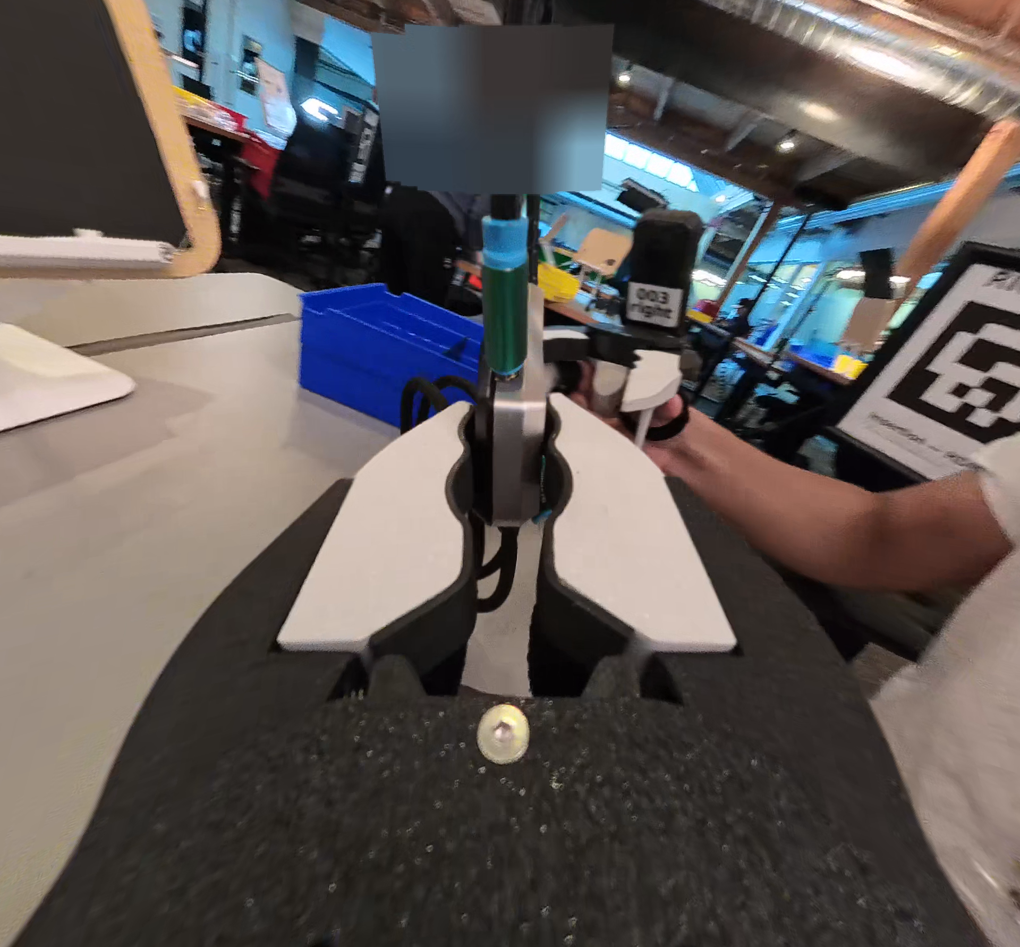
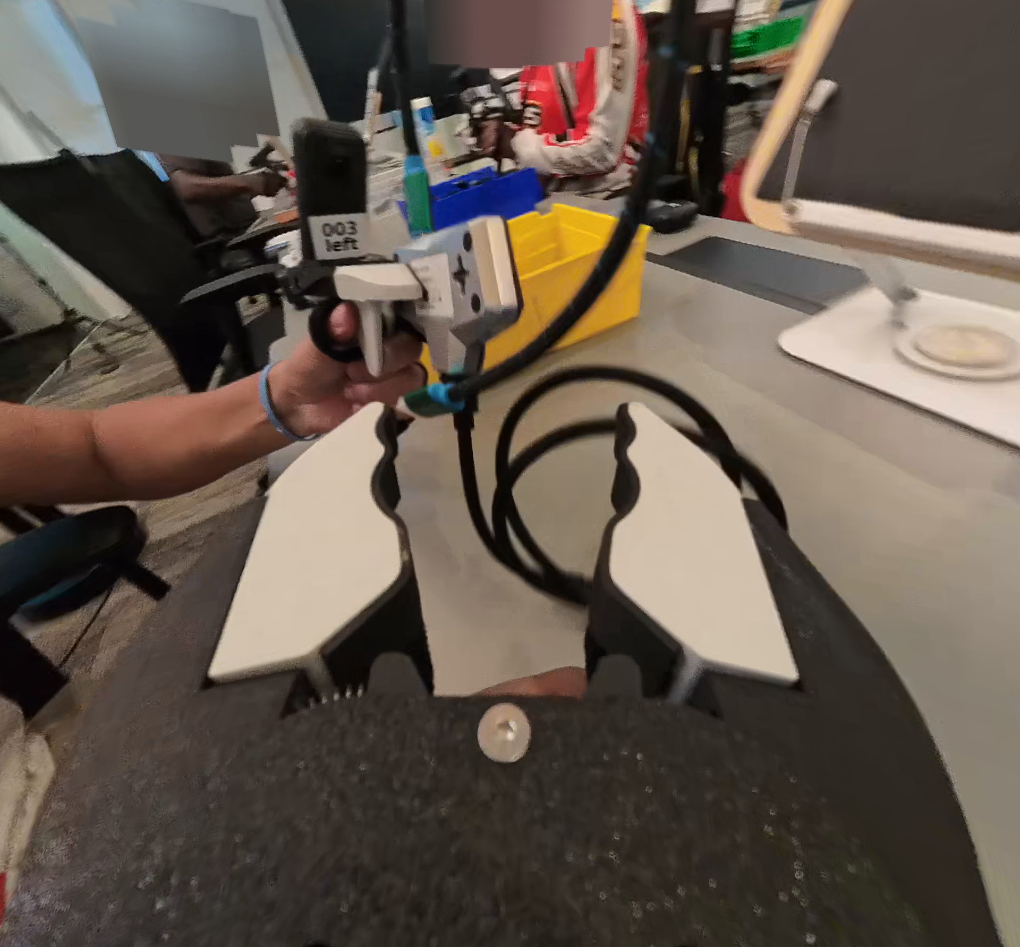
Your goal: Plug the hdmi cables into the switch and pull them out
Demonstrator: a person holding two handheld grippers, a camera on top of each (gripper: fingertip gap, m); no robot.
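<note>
My left gripper (image 1: 510,412) is shut on a thin silver HDMI switch (image 1: 510,468) and holds it upright above the grey table (image 1: 138,506). A green plug with blue tape (image 1: 503,324) sits in the switch's top end, its black cable running upward. In the right wrist view a second green plug (image 2: 428,401) sits at the switch's lower end. Its black cable (image 2: 552,479) loops on the table. My right gripper (image 2: 502,423) is open and empty, low over that loop. It also shows in the left wrist view (image 1: 635,368), beyond the switch.
A blue bin (image 1: 381,346) stands behind the switch and a yellow bin (image 2: 574,269) beside it. A white stand base (image 2: 910,357) under a wood-framed dark panel sits at the table's right. A black-and-white marker board (image 1: 949,357) stands on the other side. People sit beyond the table. One gripper's finger ends stand about 9 cm off the other's.
</note>
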